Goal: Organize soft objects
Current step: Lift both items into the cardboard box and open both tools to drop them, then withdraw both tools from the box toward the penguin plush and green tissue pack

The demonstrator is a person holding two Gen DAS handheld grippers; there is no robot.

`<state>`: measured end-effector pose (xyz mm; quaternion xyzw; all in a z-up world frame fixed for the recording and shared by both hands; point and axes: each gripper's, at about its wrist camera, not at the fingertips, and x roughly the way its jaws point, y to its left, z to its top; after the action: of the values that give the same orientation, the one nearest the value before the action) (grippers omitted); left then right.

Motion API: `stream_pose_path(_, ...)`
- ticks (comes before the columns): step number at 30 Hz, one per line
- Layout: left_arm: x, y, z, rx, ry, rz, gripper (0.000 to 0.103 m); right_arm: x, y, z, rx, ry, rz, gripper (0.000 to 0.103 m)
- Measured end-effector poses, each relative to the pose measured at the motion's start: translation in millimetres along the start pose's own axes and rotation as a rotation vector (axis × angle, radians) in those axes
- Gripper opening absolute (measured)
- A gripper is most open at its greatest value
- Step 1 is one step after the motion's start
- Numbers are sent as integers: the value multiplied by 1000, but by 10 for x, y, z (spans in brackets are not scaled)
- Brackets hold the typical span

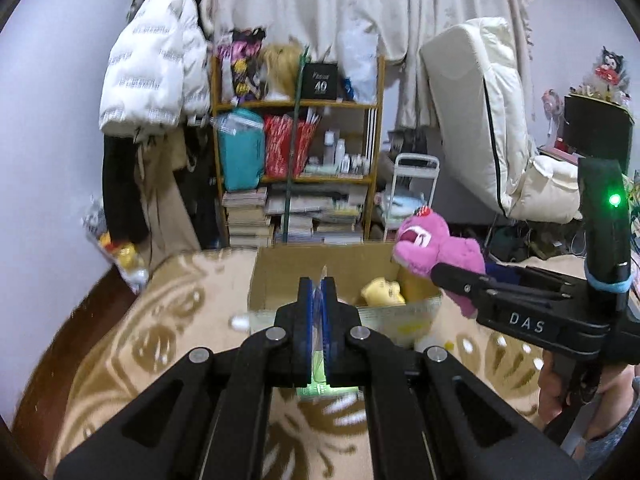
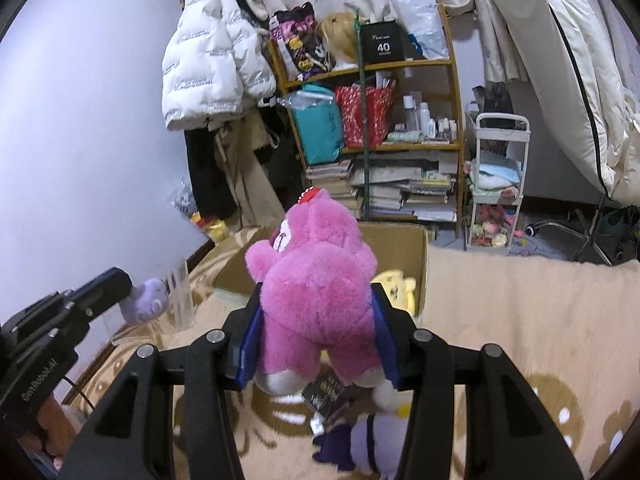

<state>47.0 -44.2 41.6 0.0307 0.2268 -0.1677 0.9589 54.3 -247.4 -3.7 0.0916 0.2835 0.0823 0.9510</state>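
1. The right tool is clamped on the pink plush toy at frame centre, held above the near edge of the cardboard box.
2. The left tool is closed on a clear plastic package; in the right wrist view a lavender plush paw shows beside it at lower left.
3. A yellow plush lies inside the box.
4. A purple-and-white plush lies on the patterned blanket, lower centre.

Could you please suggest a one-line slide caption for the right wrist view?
Right gripper holds a pink plush toy above an open cardboard box.
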Motion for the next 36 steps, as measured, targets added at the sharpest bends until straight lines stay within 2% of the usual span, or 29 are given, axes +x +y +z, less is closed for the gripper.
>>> stream_pose_path(5, 228, -7, 243, 47, -48, -1, 3, 114, -60, 230, -33, -16, -8, 52)
stream_pose_path(9, 513, 27, 319, 43, -47, -10, 3, 277, -99, 369, -75, 0, -23, 52)
stream_pose_path(14, 905, 77, 210, 23, 7, -4, 4, 532, -201, 394, -66, 18, -20, 52)
stream_pose_path(18, 1185, 127, 88, -7, 73, 0, 4, 758, -370, 291, 20, 47, 43, 52)
stream_pose_path(26, 1464, 176, -83, -13, 170, 46, 7, 1031, -453, 128, 31, 115, 57, 56)
stream_pose_path(30, 1463, 190, -127, -12, 192, 48, 12, 994, -441, 130, 18, 113, 53, 67)
stream_pose_path(32, 1444, 183, -127, 0, 204, 57, 18, 952, -438, 142, 20, 108, 49, 72)
stream_pose_path(36, 1338, 211, -118, -22, 198, 53, 40, 836, -464, 133, 46, 99, 50, 87)
